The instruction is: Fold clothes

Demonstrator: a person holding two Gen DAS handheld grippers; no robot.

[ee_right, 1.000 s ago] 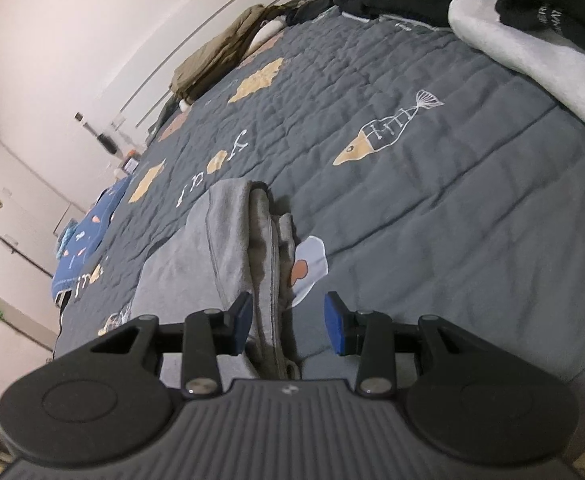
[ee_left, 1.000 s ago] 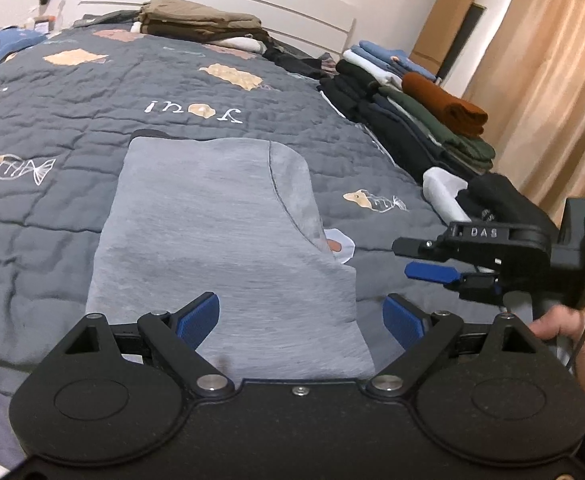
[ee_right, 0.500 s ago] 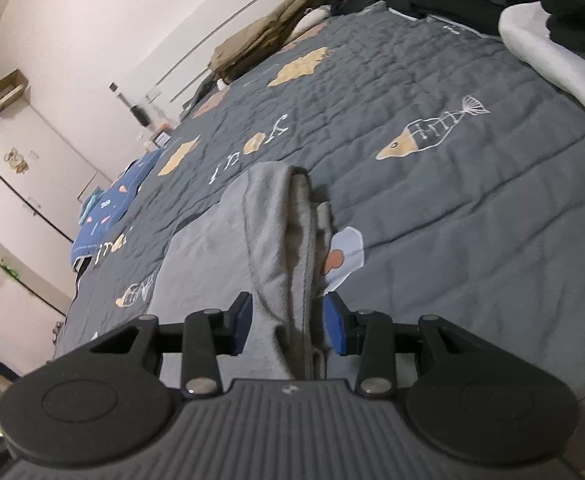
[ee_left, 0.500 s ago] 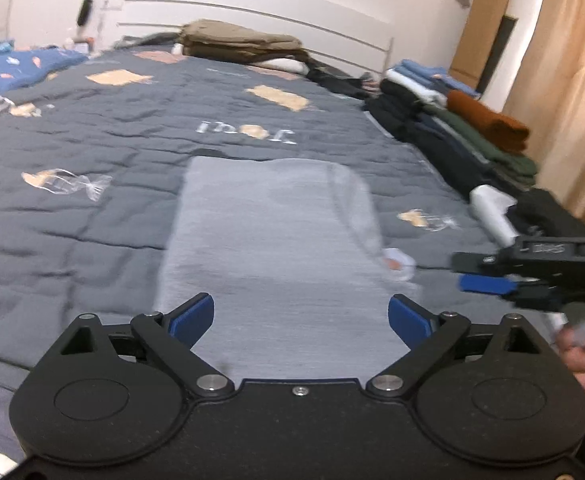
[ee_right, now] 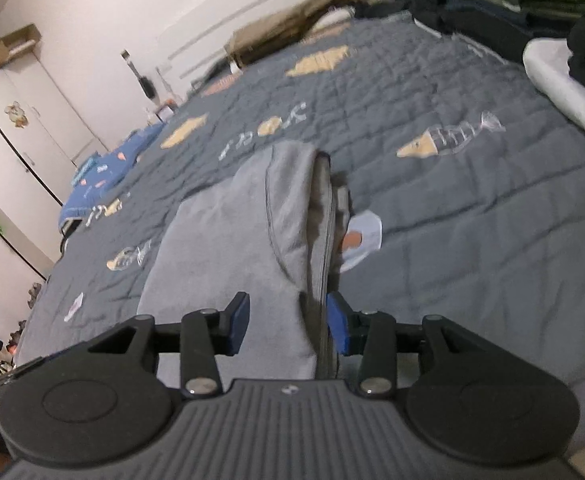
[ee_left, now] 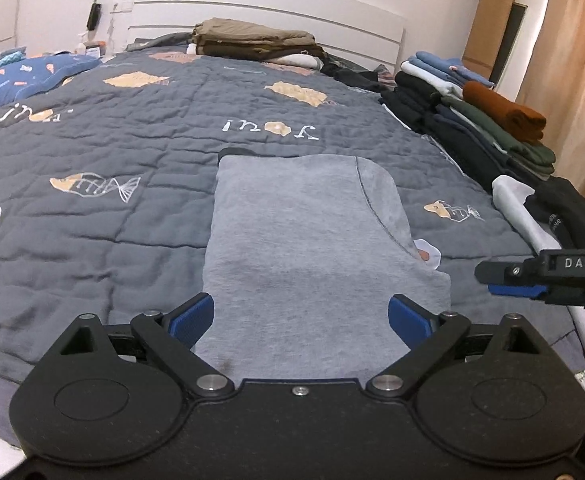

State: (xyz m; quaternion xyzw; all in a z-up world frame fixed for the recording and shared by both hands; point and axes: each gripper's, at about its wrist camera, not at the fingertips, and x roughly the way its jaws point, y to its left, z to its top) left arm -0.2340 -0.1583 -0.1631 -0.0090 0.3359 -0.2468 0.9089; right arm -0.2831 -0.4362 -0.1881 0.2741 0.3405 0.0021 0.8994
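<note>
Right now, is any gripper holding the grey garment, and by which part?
Nothing is held. The left gripper is wide open above the garment. The right gripper, just opening, straddles its folded right edge without pinching.

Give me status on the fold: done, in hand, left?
Done: folded stacks line the bed's edge; the grey garment lies flat, sides folded into a narrow strip. In hand: nothing gripped; left gripper wide open over its near end, right gripper has just been opening, straddling its edge. Left: fold it shorter, then stack.
</note>
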